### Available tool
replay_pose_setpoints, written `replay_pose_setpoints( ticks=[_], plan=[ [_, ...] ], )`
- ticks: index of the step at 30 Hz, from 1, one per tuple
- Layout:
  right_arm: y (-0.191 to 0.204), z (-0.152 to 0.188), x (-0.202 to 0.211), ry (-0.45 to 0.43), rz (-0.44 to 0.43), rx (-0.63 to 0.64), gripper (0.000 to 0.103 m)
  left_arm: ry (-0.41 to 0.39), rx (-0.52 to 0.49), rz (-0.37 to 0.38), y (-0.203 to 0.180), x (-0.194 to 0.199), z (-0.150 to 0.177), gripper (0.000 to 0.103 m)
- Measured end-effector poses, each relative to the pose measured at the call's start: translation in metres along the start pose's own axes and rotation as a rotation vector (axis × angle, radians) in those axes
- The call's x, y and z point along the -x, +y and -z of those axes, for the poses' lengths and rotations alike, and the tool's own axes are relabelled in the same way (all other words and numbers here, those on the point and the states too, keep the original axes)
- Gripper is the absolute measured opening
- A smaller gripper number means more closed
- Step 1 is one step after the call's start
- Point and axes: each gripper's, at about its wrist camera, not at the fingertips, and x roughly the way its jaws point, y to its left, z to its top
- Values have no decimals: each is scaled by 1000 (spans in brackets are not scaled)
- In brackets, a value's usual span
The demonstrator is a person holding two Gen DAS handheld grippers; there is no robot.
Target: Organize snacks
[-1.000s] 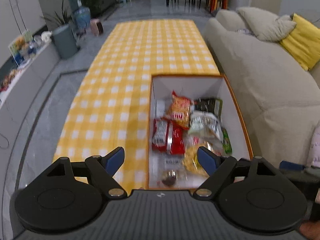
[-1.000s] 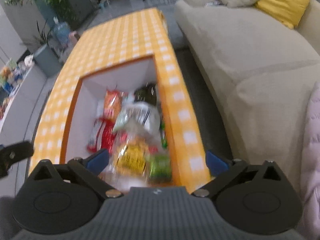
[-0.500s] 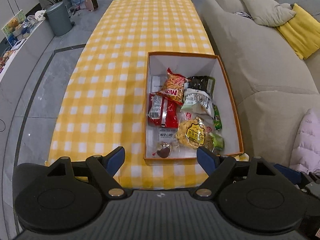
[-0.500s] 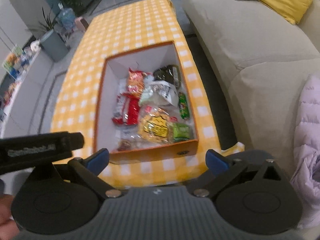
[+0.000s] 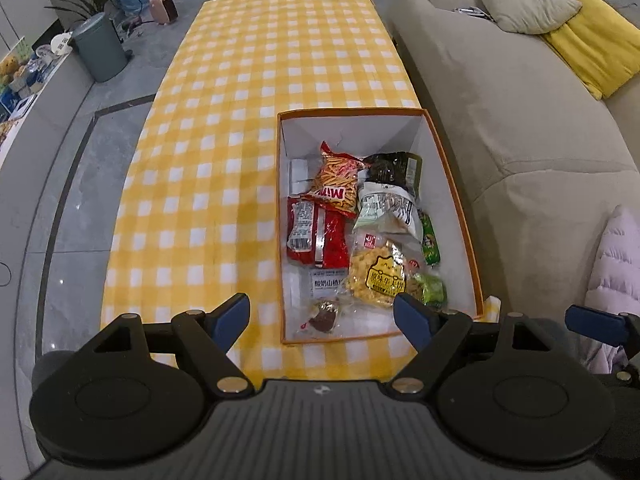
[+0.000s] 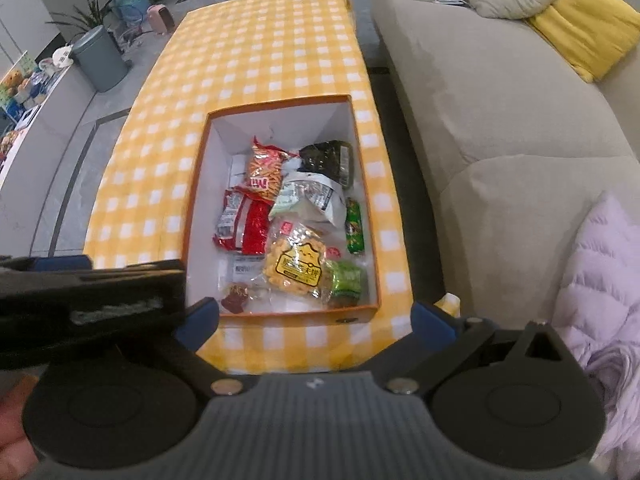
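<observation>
An orange box [image 5: 456,196] with white inner walls [image 6: 276,120] sits at the near right end of the yellow checked table [image 5: 224,160]. Several snack packs lie inside: an orange stick-snack bag [image 5: 338,184], a red pack [image 5: 318,234], a yellow biscuit bag [image 5: 378,276], a dark seaweed pack [image 5: 394,168], a white pouch [image 5: 386,210] and green packs [image 5: 430,240]. My left gripper [image 5: 322,318] is open and empty, held back above the box's near edge. My right gripper [image 6: 316,322] is open and empty, also above the near edge.
A beige sofa [image 5: 500,120] with a yellow cushion [image 5: 592,48] runs along the table's right side. A lilac quilted garment [image 6: 600,272] lies at the near right. A grey bin [image 5: 100,52] and plants stand on the floor at the far left.
Both grippers have pulled back and up from the box, so the whole box and table end now show. Both stay open and empty. The snacks have not moved.
</observation>
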Motion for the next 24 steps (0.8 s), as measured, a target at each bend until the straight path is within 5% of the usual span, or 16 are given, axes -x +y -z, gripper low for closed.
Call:
replay_pose_setpoints(
  ticks=[24],
  plan=[
    [9, -13, -18, 21, 26, 18, 99, 24, 13, 9, 4, -19, -8, 95]
  ],
)
